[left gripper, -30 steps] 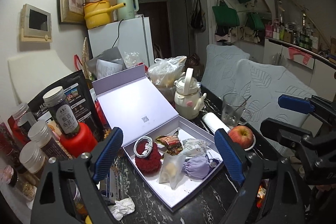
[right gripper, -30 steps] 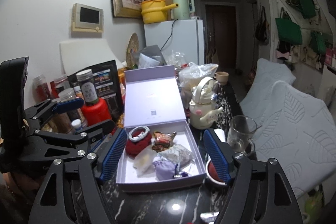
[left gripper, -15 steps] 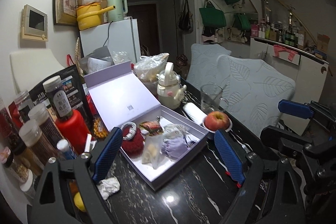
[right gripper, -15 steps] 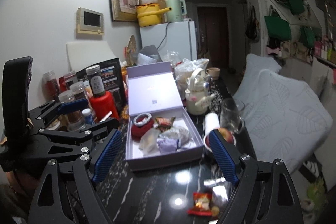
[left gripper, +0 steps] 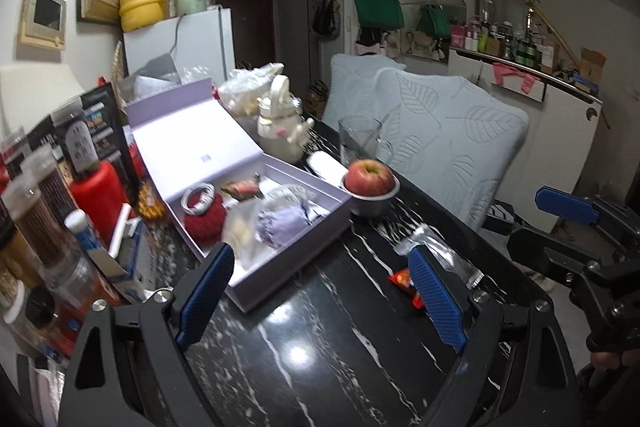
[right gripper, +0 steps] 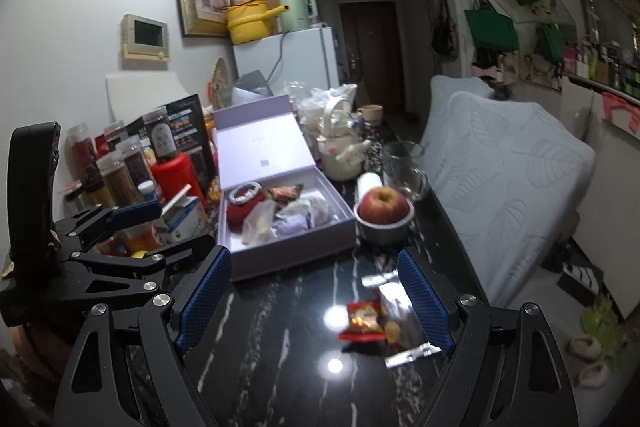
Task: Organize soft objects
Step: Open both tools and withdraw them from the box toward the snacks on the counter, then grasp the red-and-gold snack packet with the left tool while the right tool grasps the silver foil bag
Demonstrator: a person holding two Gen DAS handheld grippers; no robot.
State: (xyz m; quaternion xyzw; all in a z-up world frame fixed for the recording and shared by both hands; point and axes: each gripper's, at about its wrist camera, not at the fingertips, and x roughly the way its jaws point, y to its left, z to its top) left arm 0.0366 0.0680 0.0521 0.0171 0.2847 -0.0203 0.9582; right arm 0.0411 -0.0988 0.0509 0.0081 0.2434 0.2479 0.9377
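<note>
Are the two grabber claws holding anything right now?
No. The left gripper and the right gripper are both open and empty, above the black table. The red snack packet lies loose there.

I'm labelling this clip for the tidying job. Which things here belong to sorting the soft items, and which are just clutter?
Job:
lilac box
red knit pouch
purple pouch
red snack packet
silver wrapper
left gripper and right gripper, both open

Clutter:
apple
teapot
glass mug
jars
</note>
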